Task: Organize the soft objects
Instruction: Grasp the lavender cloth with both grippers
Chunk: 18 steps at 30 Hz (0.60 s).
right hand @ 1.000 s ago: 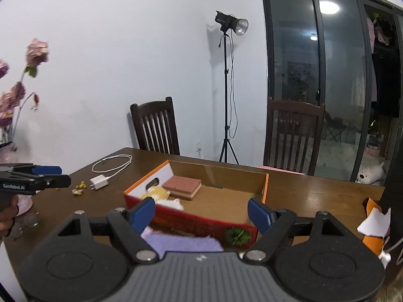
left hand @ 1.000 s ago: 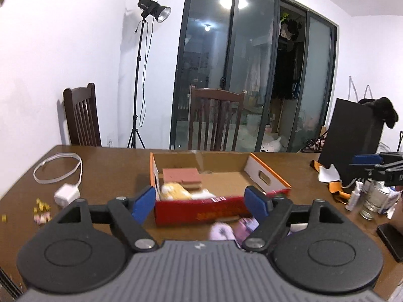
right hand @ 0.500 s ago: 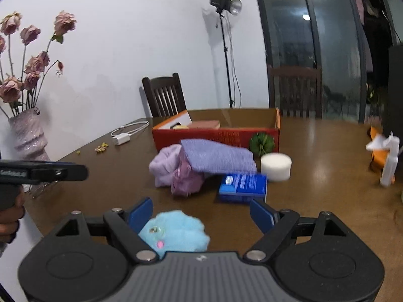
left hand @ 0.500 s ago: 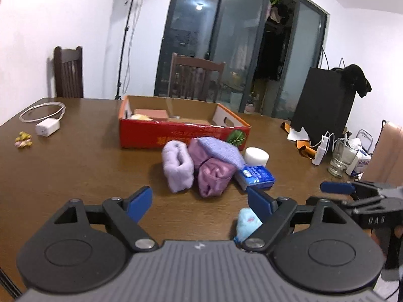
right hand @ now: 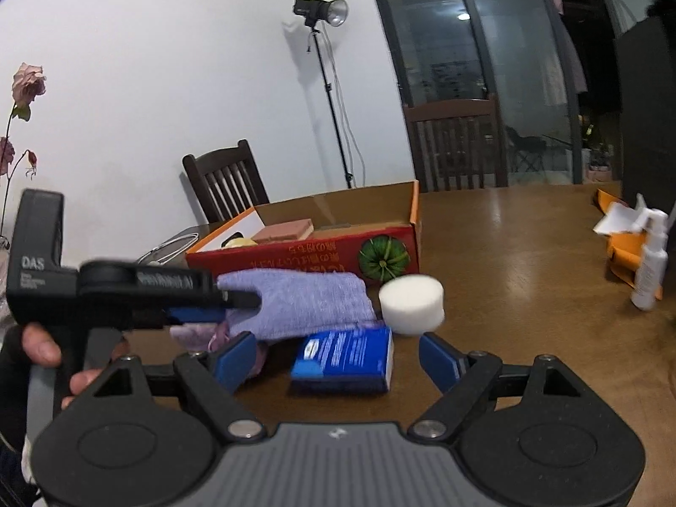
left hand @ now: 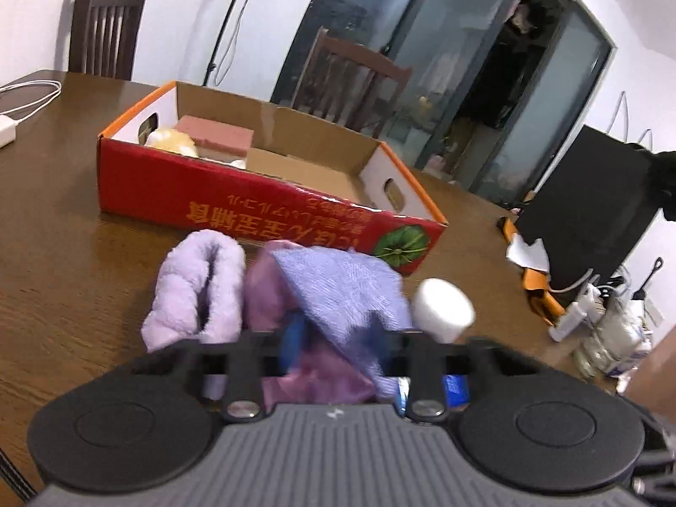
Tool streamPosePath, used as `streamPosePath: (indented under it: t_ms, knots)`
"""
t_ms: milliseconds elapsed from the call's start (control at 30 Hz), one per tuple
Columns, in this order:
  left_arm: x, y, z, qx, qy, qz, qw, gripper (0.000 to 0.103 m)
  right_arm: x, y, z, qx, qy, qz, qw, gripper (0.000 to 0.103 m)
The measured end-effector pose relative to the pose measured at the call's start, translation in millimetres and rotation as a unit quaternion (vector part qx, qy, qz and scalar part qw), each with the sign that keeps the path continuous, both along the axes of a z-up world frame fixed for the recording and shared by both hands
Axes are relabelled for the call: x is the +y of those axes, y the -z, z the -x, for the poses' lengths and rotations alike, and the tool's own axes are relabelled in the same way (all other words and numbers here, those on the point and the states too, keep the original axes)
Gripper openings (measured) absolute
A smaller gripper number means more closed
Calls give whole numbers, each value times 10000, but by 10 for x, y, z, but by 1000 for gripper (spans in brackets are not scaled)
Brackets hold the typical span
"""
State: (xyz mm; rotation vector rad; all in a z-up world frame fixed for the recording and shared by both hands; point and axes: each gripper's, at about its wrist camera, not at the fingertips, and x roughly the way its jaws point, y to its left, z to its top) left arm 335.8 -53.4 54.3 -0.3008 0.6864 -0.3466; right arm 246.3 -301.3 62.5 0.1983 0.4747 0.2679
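our left claw is pressed together on the edge of the lavender-blue cloth, the pads clamped into the fabric where it drapes over the pink cloth; seen from the right wrist, its closed tips sit right at the cloth's near edge, a hand wrapped round the handle. our right claw hangs spread wide with nothing between its pads, low over the blue packet on the table. we judge the step in hand to be the pick-up of that cloth, just gripped and not yet lifted. the pile lies just in front of the red cardboard box, with the fluffy lilac roll touching the pink cloth on one side and the white foam puck just beside the cloth on the other. the box already holds a pink sponge block and a yellowish soft thing at one end; the rest of its floor is bare. next, we think, the cloth wants lifting clear of the pink one beneath, so it does not drag it along, then carrying over the near wall of the box into the free part.
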Motion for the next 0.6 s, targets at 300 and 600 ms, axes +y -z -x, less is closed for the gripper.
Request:
streamPosePath:
  t_ms: [300, 600]
  knots:
    - [558, -135, 349, 199, 364, 560, 9976, 4, 114, 30, -438, 82, -349, -222, 9991, 79]
    - [1417, 75, 827, 328, 23, 403, 9986, 6, 588, -19, -299, 264, -1365, -516, 9889, 79]
